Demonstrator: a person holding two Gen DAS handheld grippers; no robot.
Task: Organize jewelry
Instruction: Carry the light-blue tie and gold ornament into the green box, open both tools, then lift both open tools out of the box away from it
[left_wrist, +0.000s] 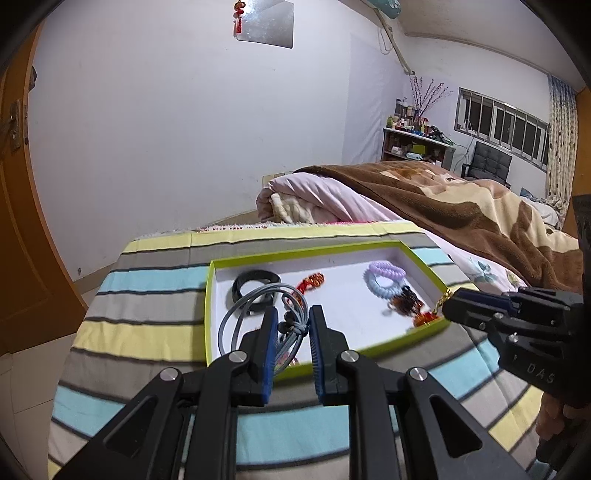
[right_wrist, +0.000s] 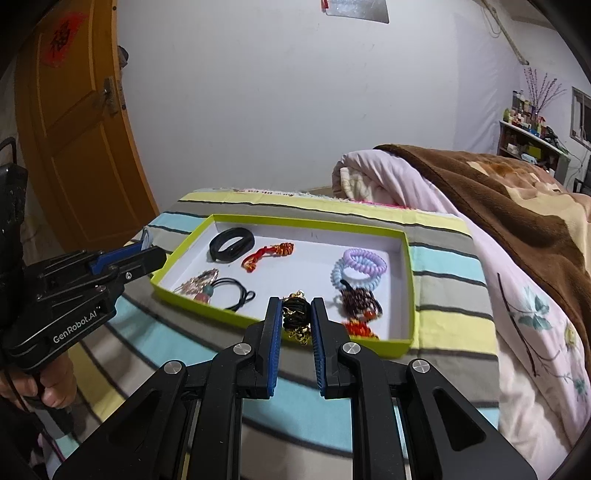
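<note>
The jewelry lay gathered in a shallow white cardboard tray with a lime-green rim (right_wrist: 402, 236), set on the striped cloth at the foot of the bed, presumably so the loose pieces had one home. At its near edge, a small tangle of black cord and gold chain (right_wrist: 296, 314) sat between the blue pads of the right gripper (right_wrist: 294, 306), whose fingers pressed its sides and seemed to be clamped on it, likely to lower it in or lift it out. On the near left, the left gripper (left_wrist: 292, 317) had a grey looped cord bracelet (left_wrist: 255, 306) hanging between its fingers; the knot seemed pinched there, though a gap showed beside the right pad, so I could not tell whether it was truly gripped. Farther in lay a black band (right_wrist: 232, 244) at the far left, a red knotted cord charm (right_wrist: 267, 254) beside it, pastel purple and blue coil hair ties (right_wrist: 360, 268) toward the right, and a dark beaded piece (right_wrist: 360, 301) nearer. A brown blanket (right_wrist: 498, 192) covered the bed to the right, well apart.
</note>
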